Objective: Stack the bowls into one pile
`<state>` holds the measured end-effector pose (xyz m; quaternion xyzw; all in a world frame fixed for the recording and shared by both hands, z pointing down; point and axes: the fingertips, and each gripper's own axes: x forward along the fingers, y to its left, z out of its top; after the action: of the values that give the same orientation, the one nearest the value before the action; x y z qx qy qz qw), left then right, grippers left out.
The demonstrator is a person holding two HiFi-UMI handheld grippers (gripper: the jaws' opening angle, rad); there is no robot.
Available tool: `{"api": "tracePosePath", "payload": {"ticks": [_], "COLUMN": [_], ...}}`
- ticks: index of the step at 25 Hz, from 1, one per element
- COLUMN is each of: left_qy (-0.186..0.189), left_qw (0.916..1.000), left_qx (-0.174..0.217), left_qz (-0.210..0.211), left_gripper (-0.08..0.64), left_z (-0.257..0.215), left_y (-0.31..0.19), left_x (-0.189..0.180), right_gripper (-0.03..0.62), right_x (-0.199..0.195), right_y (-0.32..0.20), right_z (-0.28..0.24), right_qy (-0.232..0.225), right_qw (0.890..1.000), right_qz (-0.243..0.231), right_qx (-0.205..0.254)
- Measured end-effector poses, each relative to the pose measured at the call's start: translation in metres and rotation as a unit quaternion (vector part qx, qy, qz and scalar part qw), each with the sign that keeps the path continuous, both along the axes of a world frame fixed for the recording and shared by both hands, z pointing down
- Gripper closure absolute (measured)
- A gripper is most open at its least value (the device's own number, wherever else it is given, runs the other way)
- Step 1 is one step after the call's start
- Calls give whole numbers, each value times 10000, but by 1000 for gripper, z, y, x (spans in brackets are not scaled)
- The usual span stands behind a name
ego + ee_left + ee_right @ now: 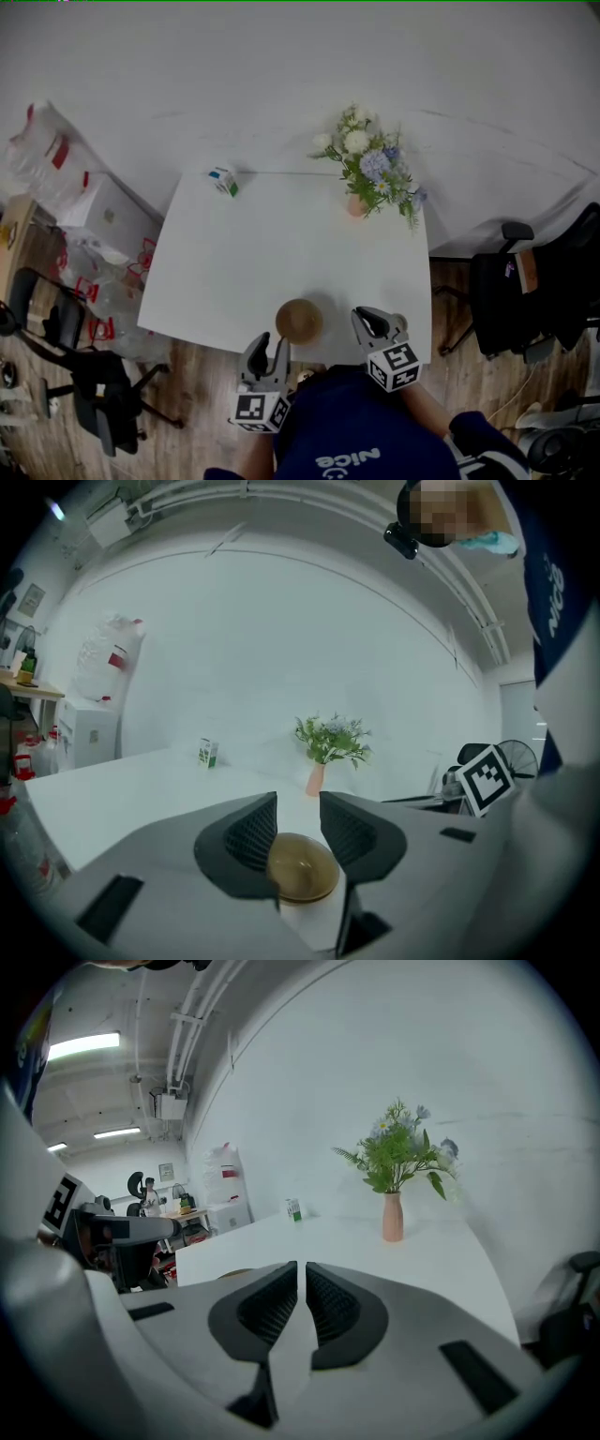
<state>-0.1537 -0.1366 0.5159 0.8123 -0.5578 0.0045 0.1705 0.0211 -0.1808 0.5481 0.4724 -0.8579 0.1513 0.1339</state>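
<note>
Your left gripper (267, 345) hangs at the table's (281, 244) near edge with its jaws wide. The brown bowl (299, 321) sits by that edge, showing between the jaws, with neither pad pressing it. Your right gripper (373, 321), beside the bowl, is narrowed to a slit and holds nothing.

White bench (234, 272) with three things on it

A round brown bowl (299, 321) sits near the front edge of the bench, about in the middle. It is hard to tell if it is one bowl or a few in a pile. A little box (223, 180), white with green and blue, stands at the far left corner. A pink vase (356, 204) of white and purple flowers (370, 159) stands near the far right corner. Both are well apart from the bowl.
</note>
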Motion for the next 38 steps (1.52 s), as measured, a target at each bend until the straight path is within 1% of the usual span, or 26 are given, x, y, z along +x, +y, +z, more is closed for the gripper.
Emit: {"api": "tracePosePath", "payload": {"ticks": [4, 7, 9, 12, 15, 21, 26, 30, 32, 35, 38], "left_qy": [14, 58, -2, -31, -4, -51, -79, -215, -177, -115, -224], "left_qw": [9999, 9998, 9998, 9999, 9999, 9999, 9999, 9997, 9998, 9998, 9996], "left_qx": [96, 174, 166, 131, 127, 125, 98, 108, 124, 124, 153], "left_qz": [-37, 39, 121, 104, 79, 82, 83, 27, -20, -56, -27], "left_gripper": [419, 422, 446, 518, 540, 543, 543, 543, 543, 543, 543], "left_z": [-5, -10, -9, -7, -8, -8, -7, -5, -6, -6, -7], "left_y": [-4, -5, -4, -2, -2, -3, -4, -5, -6, -5, -3], "left_x": [-4, -3, 1, 2, 1, -4, -3, -5, -7, -9, -9], "right_gripper": [545, 551, 560, 569, 570, 571, 571, 571, 571, 571, 571], "right_x": [-7, -12, -13, -12, -12, -15, -18, -22, -24, -27, -32], "right_y": [2, 2, 1, 0, 1, -1, -2, -3, -2, 1, 4], "right_z": [1, -7, -12, -13, -12, -12, -12, -11, -11, -11, -13], "right_qy": [72, 137, 126, 116, 150, 285, 310, 224, 177, 254, 351], "right_qw": [9999, 9994, 9993, 9993, 9993, 9988, 9985, 9988, 9990, 9984, 9973], "right_qz": [-140, -256, -242, -227, -235, -272, -345, -362, -368, -433, -554], "right_qx": [21, 186, 256, 254, 247, 301, 307, 251, 201, 248, 337]}}
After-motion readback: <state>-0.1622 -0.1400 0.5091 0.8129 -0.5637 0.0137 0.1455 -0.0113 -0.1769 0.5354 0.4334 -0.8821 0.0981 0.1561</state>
